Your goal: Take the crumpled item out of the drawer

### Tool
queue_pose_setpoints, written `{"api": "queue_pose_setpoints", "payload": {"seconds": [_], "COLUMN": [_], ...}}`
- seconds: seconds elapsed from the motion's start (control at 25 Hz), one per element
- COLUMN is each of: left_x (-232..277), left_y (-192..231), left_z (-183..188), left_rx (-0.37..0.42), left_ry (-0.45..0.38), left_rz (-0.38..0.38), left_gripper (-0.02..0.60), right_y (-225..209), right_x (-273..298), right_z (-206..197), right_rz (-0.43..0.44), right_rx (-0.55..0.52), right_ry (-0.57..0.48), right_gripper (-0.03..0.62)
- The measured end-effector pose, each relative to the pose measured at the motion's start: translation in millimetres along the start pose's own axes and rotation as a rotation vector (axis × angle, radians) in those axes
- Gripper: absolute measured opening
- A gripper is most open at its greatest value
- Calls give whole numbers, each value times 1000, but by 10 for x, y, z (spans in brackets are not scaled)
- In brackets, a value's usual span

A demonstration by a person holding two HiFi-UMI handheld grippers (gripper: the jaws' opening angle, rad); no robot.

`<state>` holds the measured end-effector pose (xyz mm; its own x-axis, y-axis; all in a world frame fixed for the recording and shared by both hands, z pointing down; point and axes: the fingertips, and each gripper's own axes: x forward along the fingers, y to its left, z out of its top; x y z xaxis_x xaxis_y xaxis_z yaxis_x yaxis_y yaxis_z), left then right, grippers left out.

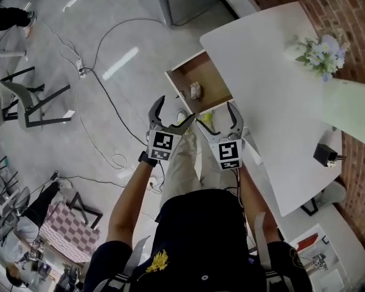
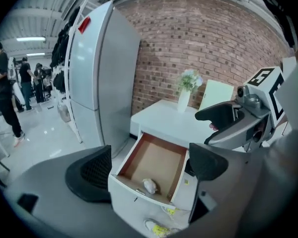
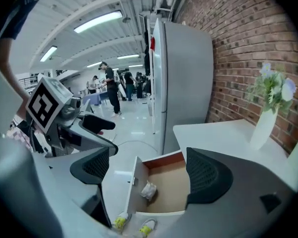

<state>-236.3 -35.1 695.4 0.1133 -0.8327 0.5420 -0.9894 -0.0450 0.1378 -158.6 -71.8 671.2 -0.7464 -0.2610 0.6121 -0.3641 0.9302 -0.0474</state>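
Observation:
A drawer (image 1: pixel 214 83) (image 2: pixel 156 161) (image 3: pixel 164 182) stands pulled out from the white table (image 1: pixel 274 78). A small crumpled white item (image 1: pixel 196 90) (image 2: pixel 150 185) (image 3: pixel 148 190) lies on its brown bottom, near the front panel. My left gripper (image 1: pixel 170 115) (image 2: pixel 149 167) is open, held in the air short of the drawer front. To its right my right gripper (image 1: pixel 221 115) (image 3: pixel 149 175) is open too, also above and short of the drawer. Neither touches anything.
A vase of flowers (image 1: pixel 319 52) (image 2: pixel 187 87) (image 3: pixel 270 98) and a pale green board (image 1: pixel 347 105) stand on the table by the brick wall. A grey fridge (image 2: pixel 102 68) (image 3: pixel 181 78) stands beside the table. Cables (image 1: pixel 103 90) run over the floor. People (image 2: pixel 10 90) stand far off.

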Motion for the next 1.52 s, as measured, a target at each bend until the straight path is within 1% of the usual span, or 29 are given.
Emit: {"api": "queue_pose_setpoints", "payload": {"seconds": [0.08,0.2,0.28,0.4,0.48,0.52,0.6,0.68,0.8,0.88,0.96,1.04,1.12,1.16,1.2,1.32,1.36,1.4,1.44,1.48,1.52], "left_x": [318,803,1124,1580,1838,1936,2111,2316,2532,2634,2733,2801,2858,2878,2893,2915,2905,2879,2840,2795,2752], "left_y": [98,221,270,337,322,283,172,82,-19,-71,-87,-97,-113,-117,-115,-83,-74,-77,-96,-128,-165], "left_z": [-230,-640,-935,-1262,-1475,-1580,-1745,-1867,-2241,-2465,-2572,-2651,-2713,-2735,-2751,-2776,-2782,-2785,-2782,-2778,-2773], "left_rx": [-19,6,33,150,239,280,344,369,332,294,239,183,163,162,164,165,178,205,242,277,301], "left_ry": [57,154,228,345,432,477,555,607,729,801,840,876,925,949,966,984,987,988,984,979,977], "left_rz": [-29,-57,-95,-191,-277,-325,-410,-459,-518,-544,-538,-517,-509,-509,-508,-487,-489,-507,-541,-580,-612], "left_gripper": [492,492,492,492,492,492,492,492,492,492,491,491,491,491,491,491,489,446,256,144,123], "right_y": [-74,-211,-276,-240,-166,-128,-87,-122,-161,-180,-223,-292,-368,-384,-378,-285,-258,-242,-236,-241,-257], "right_x": [305,744,993,1344,1568,1666,1839,2011,2228,2378,2527,2598,2627,2643,2661,2704,2714,2724,2730,2723,2702], "right_z": [-198,-555,-776,-1114,-1416,-1585,-1912,-2155,-2357,-2465,-2571,-2683,-2768,-2785,-2787,-2791,-2790,-2783,-2772,-2760,-2744], "right_rz": [0,-9,2,50,90,110,143,151,132,116,96,65,42,38,40,63,65,60,51,43,41], "right_rx": [-17,-51,-93,-198,-285,-310,-298,-242,-155,-124,-107,-43,28,43,45,37,28,19,15,20,35], "right_ry": [26,79,128,198,262,301,391,465,527,559,581,592,593,589,584,566,557,541,521,504,496], "right_gripper": [483,483,483,483,483,483,483,483,482,482,482,465,451,446,428,320,277,272,259,249,217]}}
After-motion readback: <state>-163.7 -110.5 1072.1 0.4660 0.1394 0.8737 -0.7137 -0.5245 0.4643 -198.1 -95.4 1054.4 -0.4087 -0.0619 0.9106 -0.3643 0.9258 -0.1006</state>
